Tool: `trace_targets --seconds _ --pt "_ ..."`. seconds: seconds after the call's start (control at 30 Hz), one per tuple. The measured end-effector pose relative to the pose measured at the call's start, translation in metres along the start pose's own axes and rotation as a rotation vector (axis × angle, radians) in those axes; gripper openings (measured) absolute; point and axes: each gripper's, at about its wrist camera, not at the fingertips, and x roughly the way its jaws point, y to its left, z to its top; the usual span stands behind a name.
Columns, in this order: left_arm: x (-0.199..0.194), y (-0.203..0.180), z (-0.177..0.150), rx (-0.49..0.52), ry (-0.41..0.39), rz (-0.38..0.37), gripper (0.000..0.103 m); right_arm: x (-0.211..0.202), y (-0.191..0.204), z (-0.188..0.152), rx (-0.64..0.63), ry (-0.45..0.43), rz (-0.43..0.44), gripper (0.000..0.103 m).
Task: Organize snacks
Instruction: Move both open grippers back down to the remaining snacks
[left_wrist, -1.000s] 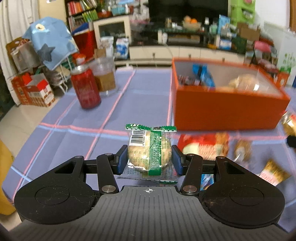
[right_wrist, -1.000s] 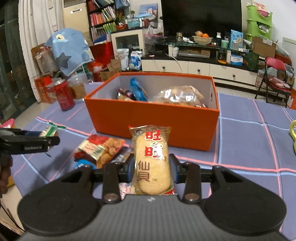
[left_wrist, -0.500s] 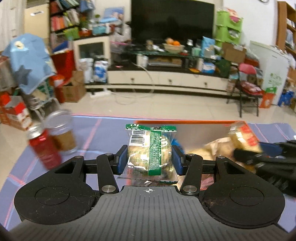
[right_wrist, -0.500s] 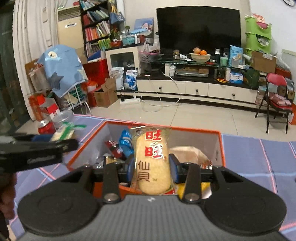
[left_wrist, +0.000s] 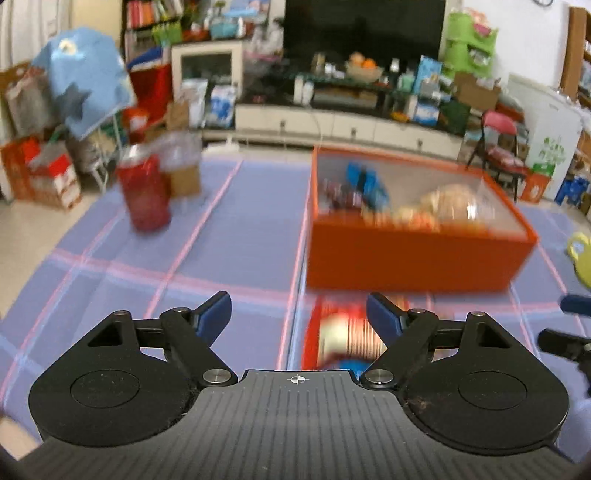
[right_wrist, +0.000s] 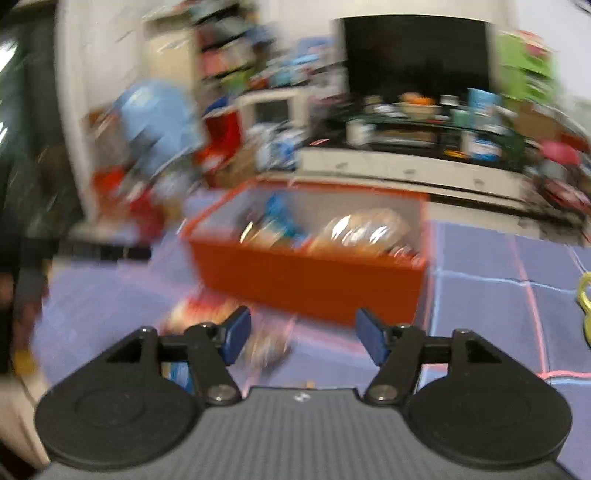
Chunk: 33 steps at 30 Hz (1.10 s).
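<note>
A cluttered living room with a dark television and shelves lies behind a table under a purple cloth with pink grid lines (left_wrist: 236, 236). In the left wrist view the left gripper (left_wrist: 299, 314) stands wide and empty; its jaws have just been opening, and the green-striped clear cracker packet it carried a second ago is gone from between them. The rectangular orange cardboard box (left_wrist: 413, 264), part-filled with packets, sits ahead; a red striped snack bag (left_wrist: 343, 332) lies on the cloth before it, a red drink can (left_wrist: 146, 197) to the left.

In the blurred right wrist view the right gripper (right_wrist: 301, 334) has likewise just been opening and is empty, its rice-cracker packet gone. Both were probably dropped into the box (right_wrist: 310, 280); loose snacks (right_wrist: 266, 347) remain in front of it.
</note>
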Motion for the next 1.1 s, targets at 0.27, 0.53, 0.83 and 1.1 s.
trace_targets --seconds 0.27,0.53,0.83,1.1 --pt "0.009 -0.008 -0.036 0.070 0.068 -0.037 0.060 0.032 0.030 -0.024 -0.690 0.245 0.313 0.071" --pt "0.030 -0.007 -0.039 0.119 0.129 -0.053 0.060 0.084 0.038 -0.006 -0.978 0.457 0.522 0.065" --pt "0.032 -0.013 -0.039 0.129 0.137 -0.068 0.061 0.101 0.023 -0.003 -0.774 0.568 0.474 0.046" --pt "0.019 -0.028 -0.048 0.156 0.120 -0.095 0.063 0.040 0.001 -0.051 -0.027 0.392 -0.011 0.072"
